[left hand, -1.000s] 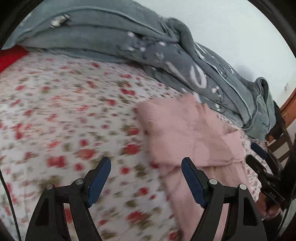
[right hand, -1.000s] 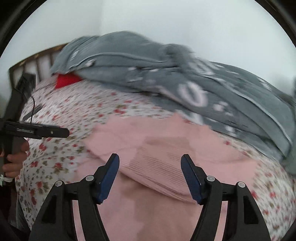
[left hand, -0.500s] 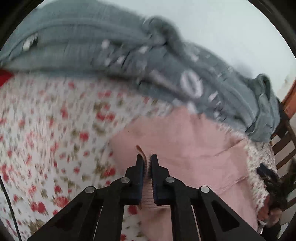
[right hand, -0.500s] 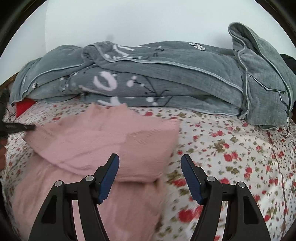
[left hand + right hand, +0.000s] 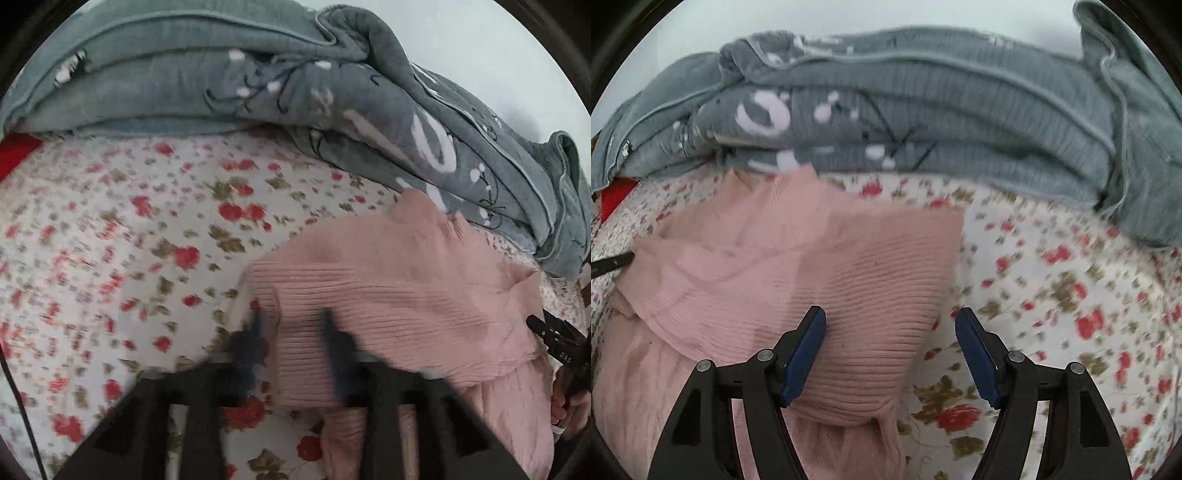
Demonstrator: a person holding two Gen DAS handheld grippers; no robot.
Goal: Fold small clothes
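My left tongs [image 5: 291, 332] were pinching the pink top [image 5: 399, 288] and have just spread to let go, so that fold now lies flat under them, and my right tongs [image 5: 890, 350] hang spread over its corner.

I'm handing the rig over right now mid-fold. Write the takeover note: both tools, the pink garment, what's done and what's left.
Left tool: jaws have just been opening, apart now, straddling the pink garment's ribbed left edge; blurred, no pinch seen.
Right tool: open, empty, over the garment's right edge.
Garment: lies on the floral bedsheet, in front of the grey quilt.
Done: upper part looks folded over the lower.
Left: remaining folds, then smoothing.
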